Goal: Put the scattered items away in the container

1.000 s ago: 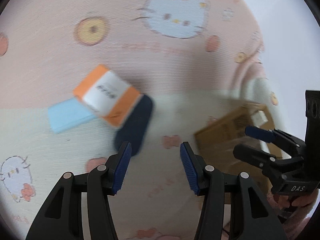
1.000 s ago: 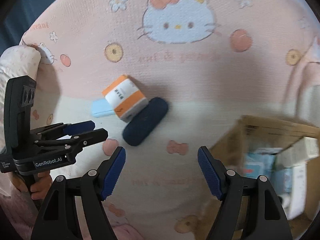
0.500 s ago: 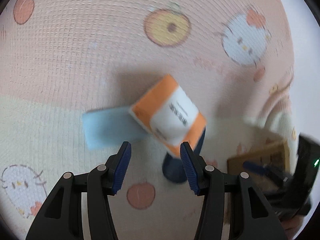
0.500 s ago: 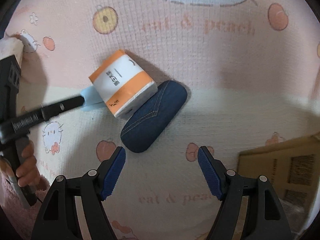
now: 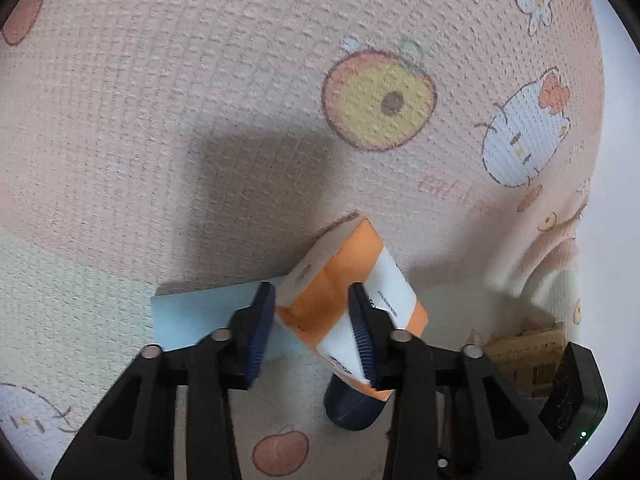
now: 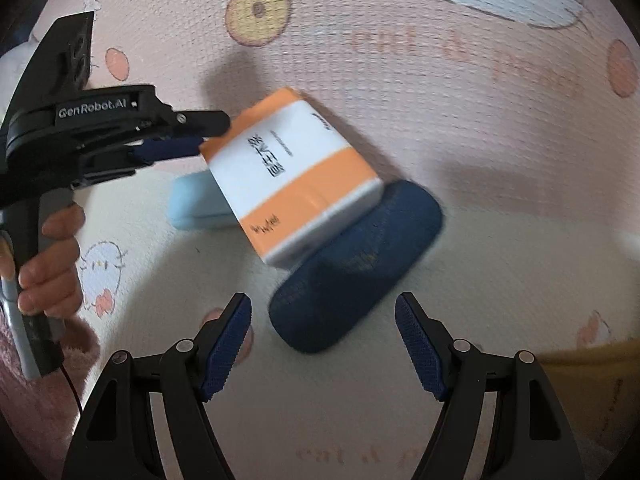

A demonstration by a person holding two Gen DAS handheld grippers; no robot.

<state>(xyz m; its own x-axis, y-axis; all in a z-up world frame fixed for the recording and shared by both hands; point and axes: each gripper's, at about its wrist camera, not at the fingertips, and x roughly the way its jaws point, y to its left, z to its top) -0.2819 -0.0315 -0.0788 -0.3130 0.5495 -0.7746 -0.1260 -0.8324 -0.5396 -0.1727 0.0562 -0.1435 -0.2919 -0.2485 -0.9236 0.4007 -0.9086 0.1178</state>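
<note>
- Left wrist view: the left claw (image 5: 314,326) is sitting nearest the lens, its blue pads (image 5: 260,330) closing in on the orange and white box (image 5: 344,300); the jaws have just been narrowing, and both pads are now pressing on the box's sides, so it is being grasped.
- Under that box a pale blue flat box (image 5: 192,320) is lying on the surface, and the rounded end of a dark blue denim case (image 5: 350,410) is peeking out below the orange one.
- The surface is a knitted blanket (image 5: 160,120), pink above and cream below, printed with peaches, cartoon cats and flowers; it is spreading far up the frame, with a plain white wall showing past its right edge.
- At lower right a brown cardboard container (image 5: 524,350) is showing only in part, well apart from the scattered items.
- Right wrist view: the right claw (image 6: 323,340) is hanging released, jaws wide, with nothing between them; the near end of the denim case (image 6: 356,276) is lying just beyond the gap between its tips.
- Farther on, the orange and white box (image 6: 288,176) is tilting, one corner resting over the denim case, with the pale blue flat box (image 6: 196,200) to its left.
- At left a hand (image 6: 48,256) is gripping the handle of the left claw (image 6: 196,134), whose tips are reaching the orange box's far corner.
</note>
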